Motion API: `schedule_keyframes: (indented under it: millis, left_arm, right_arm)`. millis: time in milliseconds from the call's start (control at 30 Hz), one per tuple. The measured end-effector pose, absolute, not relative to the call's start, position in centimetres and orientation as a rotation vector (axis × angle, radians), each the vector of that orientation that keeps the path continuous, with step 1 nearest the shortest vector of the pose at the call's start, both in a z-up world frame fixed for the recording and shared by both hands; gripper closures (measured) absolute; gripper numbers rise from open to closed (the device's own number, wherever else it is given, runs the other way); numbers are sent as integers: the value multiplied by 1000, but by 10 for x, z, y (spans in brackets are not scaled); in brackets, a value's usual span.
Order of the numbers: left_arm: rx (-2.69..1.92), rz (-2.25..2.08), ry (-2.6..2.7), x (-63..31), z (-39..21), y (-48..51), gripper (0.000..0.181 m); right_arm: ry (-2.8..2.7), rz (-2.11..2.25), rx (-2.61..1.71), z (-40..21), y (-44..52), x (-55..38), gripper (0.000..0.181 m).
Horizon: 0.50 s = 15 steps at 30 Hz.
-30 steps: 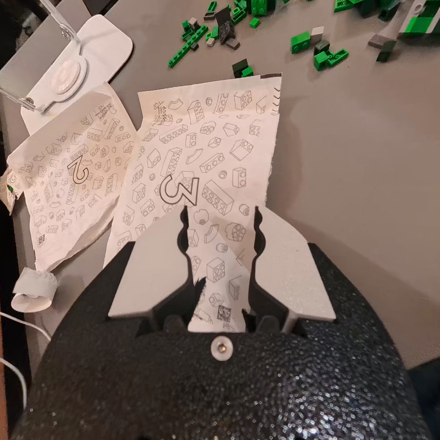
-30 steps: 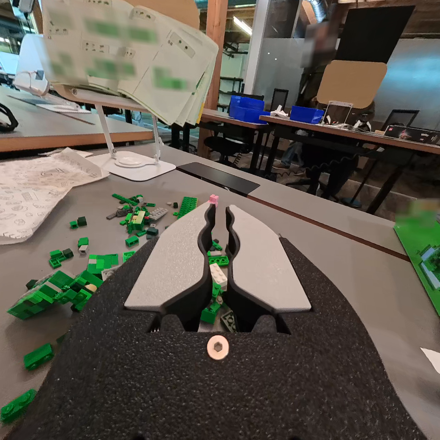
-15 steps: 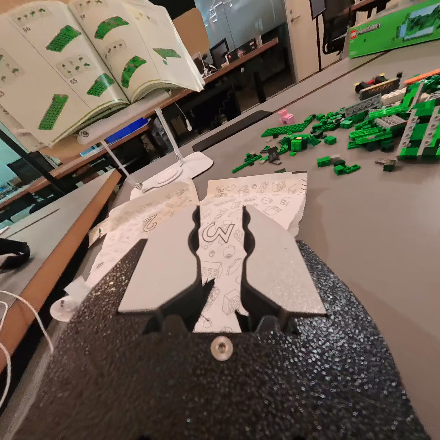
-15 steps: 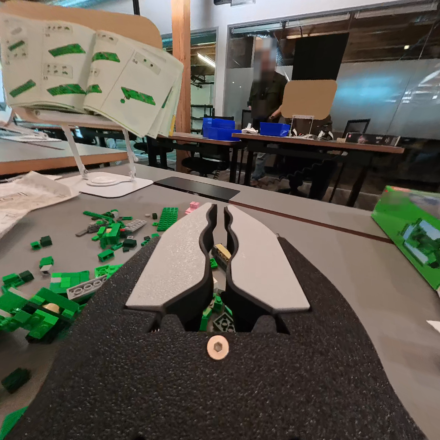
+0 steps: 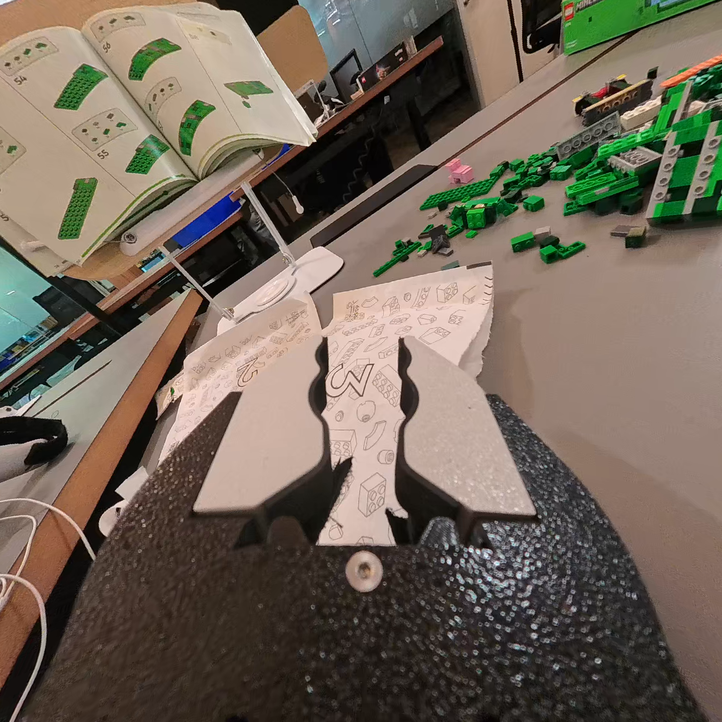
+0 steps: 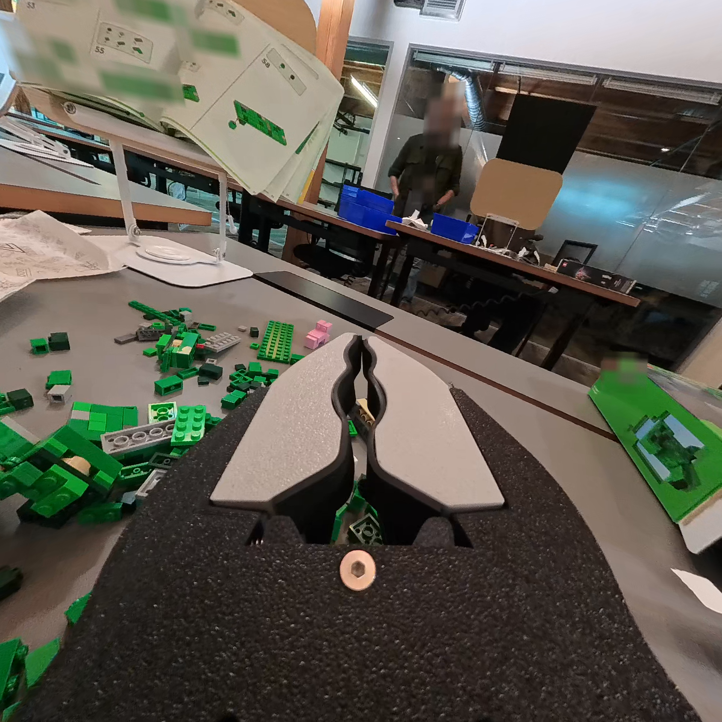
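Left claw (image 5: pixel 361 344) hovers with jaws apart, empty, over a torn white paper bag (image 5: pixel 410 312) printed with brick outlines, flat on the grey desk (image 5: pixel 586 390). Right claw (image 6: pixel 361 340), nearly closed on nothing, hangs above scattered green bricks (image 6: pixel 176 422). Only the left view shows a second printed bag (image 5: pixel 242 359); only the right shows a distant person (image 6: pixel 428 172). An open instruction booklet (image 5: pixel 117 117) sits on a white stand (image 5: pixel 297 281).
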State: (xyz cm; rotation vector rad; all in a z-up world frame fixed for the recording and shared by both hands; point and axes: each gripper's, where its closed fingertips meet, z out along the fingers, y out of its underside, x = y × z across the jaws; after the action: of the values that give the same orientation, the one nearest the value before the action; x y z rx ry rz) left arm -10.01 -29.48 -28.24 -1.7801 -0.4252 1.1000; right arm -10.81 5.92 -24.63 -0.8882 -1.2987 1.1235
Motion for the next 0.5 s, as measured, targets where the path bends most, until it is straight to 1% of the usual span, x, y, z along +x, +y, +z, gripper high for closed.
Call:
schedule_keyframes:
  millis: [500]
  left_arm:
    - [-1762, 1054, -463, -102, -281, -297, 148]
  right_arm:
    - [-1324, 1110, -870, -249, 55, -109, 181]
